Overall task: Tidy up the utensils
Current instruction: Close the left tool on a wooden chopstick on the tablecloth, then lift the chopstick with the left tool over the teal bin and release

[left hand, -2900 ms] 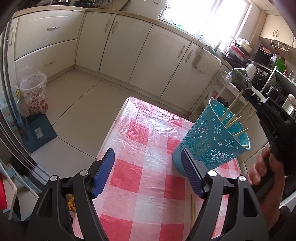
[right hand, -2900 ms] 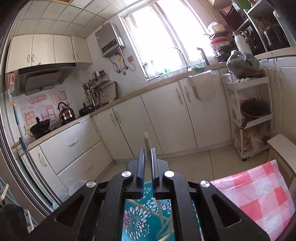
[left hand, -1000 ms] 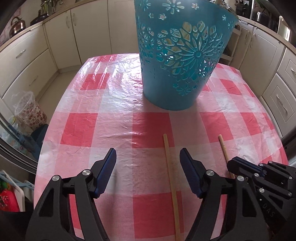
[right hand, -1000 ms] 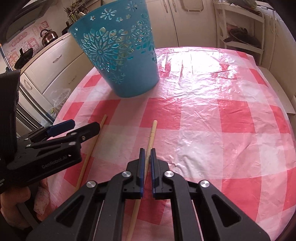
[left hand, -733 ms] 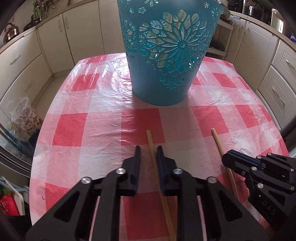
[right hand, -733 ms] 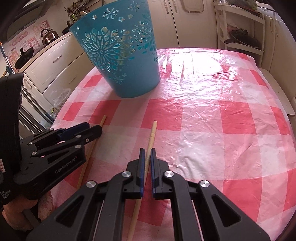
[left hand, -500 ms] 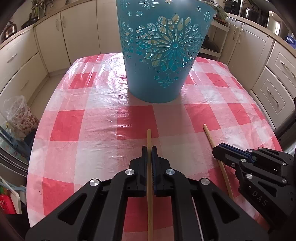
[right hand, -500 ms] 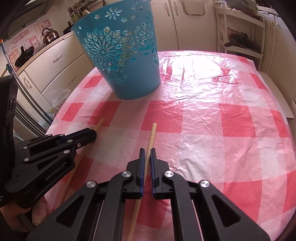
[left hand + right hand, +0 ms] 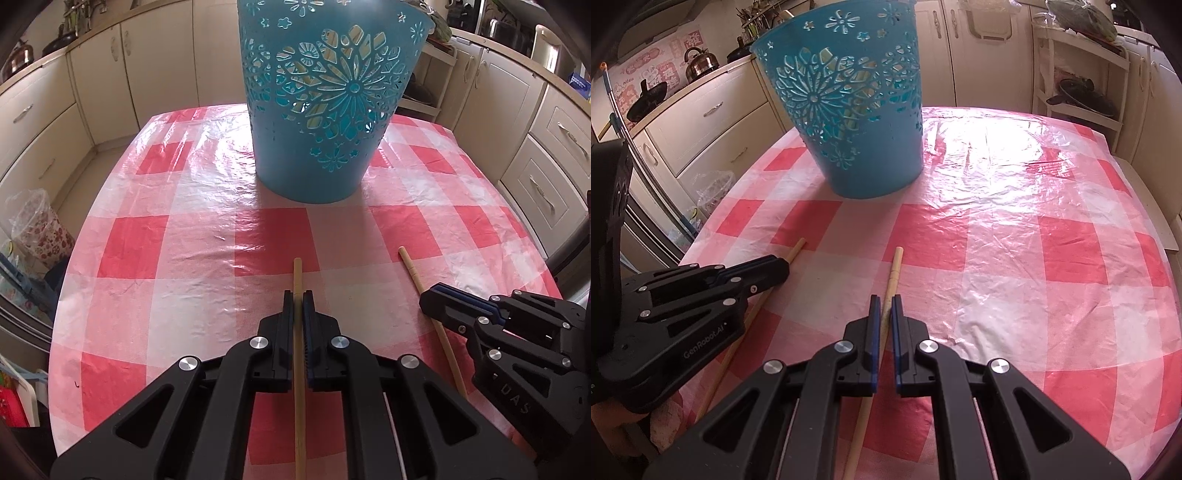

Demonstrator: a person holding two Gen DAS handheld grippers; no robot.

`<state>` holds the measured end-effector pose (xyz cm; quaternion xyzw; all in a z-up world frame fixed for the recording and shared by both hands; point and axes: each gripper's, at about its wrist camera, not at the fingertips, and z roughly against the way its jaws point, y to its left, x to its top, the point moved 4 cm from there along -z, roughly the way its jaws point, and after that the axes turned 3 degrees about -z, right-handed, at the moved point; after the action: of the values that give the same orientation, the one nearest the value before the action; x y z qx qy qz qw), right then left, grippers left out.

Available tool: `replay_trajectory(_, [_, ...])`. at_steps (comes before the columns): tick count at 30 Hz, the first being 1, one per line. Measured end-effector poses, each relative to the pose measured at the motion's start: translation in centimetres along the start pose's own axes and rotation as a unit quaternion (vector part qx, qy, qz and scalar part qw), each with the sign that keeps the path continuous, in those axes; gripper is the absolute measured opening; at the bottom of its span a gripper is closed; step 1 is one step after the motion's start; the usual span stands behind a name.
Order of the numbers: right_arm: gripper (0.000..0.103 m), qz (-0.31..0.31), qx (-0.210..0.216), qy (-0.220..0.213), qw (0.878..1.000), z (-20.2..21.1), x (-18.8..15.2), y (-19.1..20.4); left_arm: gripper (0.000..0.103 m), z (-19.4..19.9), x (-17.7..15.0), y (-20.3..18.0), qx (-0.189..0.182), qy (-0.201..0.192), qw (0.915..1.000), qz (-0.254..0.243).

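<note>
While both grippers stay clamped, each on its own chopstick, the left gripper (image 9: 298, 295) now pinches the left chopstick (image 9: 297, 273), having closed from wide open a second ago. The right gripper (image 9: 882, 301) grips the right chopstick (image 9: 894, 267). Ahead stands the blue basket (image 9: 325, 110) on the checked tablecloth (image 9: 166, 240); only the right view shows a kettle (image 9: 700, 64).

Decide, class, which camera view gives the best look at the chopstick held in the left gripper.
The left wrist view: the chopstick runs straight up the frame between the left gripper fingers, its tip clear on the checked tablecloth. In the right wrist view the same chopstick is mostly hidden behind the left gripper.
</note>
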<state>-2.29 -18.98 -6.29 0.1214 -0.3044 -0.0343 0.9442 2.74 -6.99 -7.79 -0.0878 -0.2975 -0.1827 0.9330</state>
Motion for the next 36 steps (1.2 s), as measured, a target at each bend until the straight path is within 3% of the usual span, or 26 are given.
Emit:
replay_trajectory(5, [0.007,-0.005,0.005,0.000,1.000,0.0,0.0,-0.2,0.004,1.1,0.4,0.1,0.001,-0.018,0.9998,0.003])
replay_trajectory(9, [0.007,0.004,-0.005,0.000,1.000,0.0,0.0,-0.1,0.005,0.3,-0.1,0.7,0.003,0.002,0.9999,0.016])
replay_trajectory(18, [0.007,0.005,-0.007,-0.001,1.000,-0.1,0.0,0.2,0.005,0.1,-0.4,0.3,0.014,0.000,0.9999,-0.001])
replay_trajectory(23, [0.007,0.001,-0.001,-0.001,1.000,-0.1,-0.1,0.4,0.004,1.7,0.3,0.6,-0.009,-0.022,0.9996,0.013])
replay_trajectory(29, [0.007,-0.007,0.009,0.001,1.000,-0.1,-0.1,-0.1,0.004,6.6,1.6,1.2,-0.063,-0.079,0.9944,0.029])
replay_trajectory(36, [0.007,-0.013,0.016,0.002,1.000,-0.1,0.1,-0.5,0.004,13.5,4.1,4.3,-0.149,-0.161,0.9710,0.096])
